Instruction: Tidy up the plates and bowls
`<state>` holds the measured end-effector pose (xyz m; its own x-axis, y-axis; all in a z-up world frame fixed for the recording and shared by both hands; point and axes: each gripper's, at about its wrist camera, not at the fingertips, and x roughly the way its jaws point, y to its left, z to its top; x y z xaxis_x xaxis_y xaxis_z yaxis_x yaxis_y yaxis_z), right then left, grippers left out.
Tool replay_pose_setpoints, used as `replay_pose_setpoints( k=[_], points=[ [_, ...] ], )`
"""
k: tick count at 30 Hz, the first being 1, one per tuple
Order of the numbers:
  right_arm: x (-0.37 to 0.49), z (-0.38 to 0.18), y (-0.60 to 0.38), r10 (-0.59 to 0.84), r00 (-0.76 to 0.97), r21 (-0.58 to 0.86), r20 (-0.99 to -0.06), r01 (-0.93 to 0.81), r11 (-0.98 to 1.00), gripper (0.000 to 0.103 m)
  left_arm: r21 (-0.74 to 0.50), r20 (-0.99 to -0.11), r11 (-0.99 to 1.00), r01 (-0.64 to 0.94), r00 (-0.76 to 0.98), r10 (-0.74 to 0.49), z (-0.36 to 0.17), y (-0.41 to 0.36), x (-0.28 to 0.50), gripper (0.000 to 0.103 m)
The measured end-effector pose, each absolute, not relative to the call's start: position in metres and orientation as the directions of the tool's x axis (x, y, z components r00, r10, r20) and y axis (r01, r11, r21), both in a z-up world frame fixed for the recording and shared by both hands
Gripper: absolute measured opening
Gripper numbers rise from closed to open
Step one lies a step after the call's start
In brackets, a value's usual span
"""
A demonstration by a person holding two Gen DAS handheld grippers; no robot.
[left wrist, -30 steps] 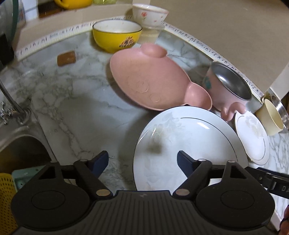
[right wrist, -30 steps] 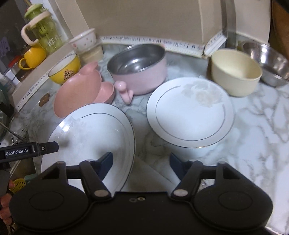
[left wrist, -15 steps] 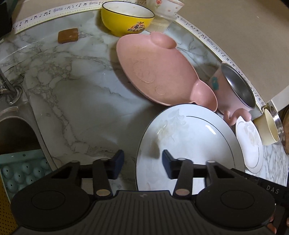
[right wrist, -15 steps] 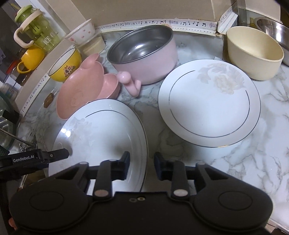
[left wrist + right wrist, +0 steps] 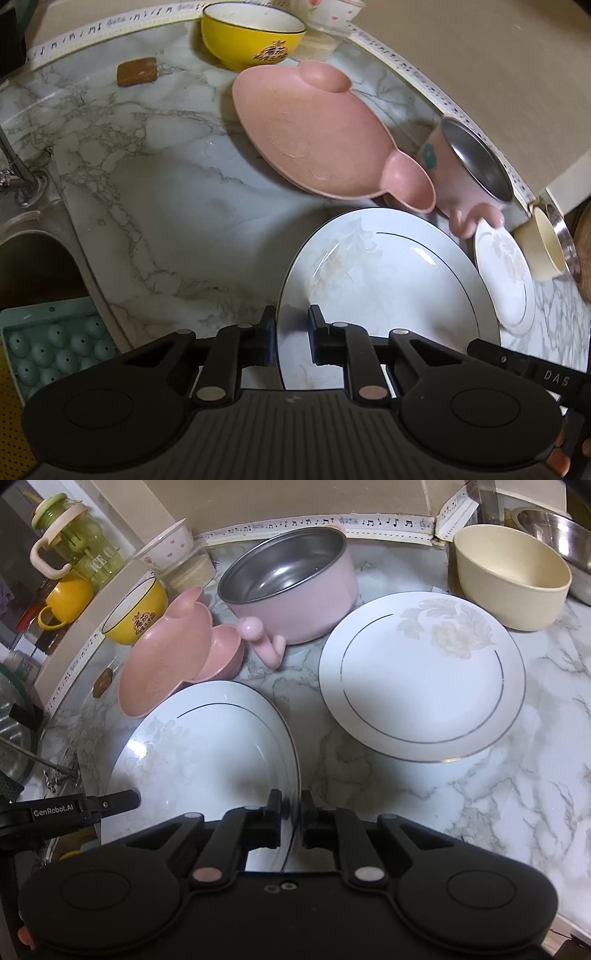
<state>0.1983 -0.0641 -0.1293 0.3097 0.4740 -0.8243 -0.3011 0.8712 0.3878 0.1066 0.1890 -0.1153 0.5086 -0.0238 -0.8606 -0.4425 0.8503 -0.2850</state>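
Both claws are matte black plastic, same build. Left claw (image 5: 291, 334): two round housings with recessed discs, angled link arms, a silver pivot pin and a copper-toned one, ribbed top plate, dark blue finger pads (image 5: 269, 332). Right claw (image 5: 291, 818): same layout, smooth top plate with two small screws at centre. Side bars carry white print: "GenRobot.AI", "DAS".
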Motion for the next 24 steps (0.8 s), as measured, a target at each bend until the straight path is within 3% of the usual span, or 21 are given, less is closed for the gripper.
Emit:
replay_pose_setpoints(
  k=[24],
  points=[
    [0.146,-0.128,-0.095,0.485,0.29,0.396,-0.825,-0.317,0.862,0.01,-0.281,-0.858,0.862,-0.422,0.513,-0.029,-0.118,0.158,0.054,0.016]
  ],
)
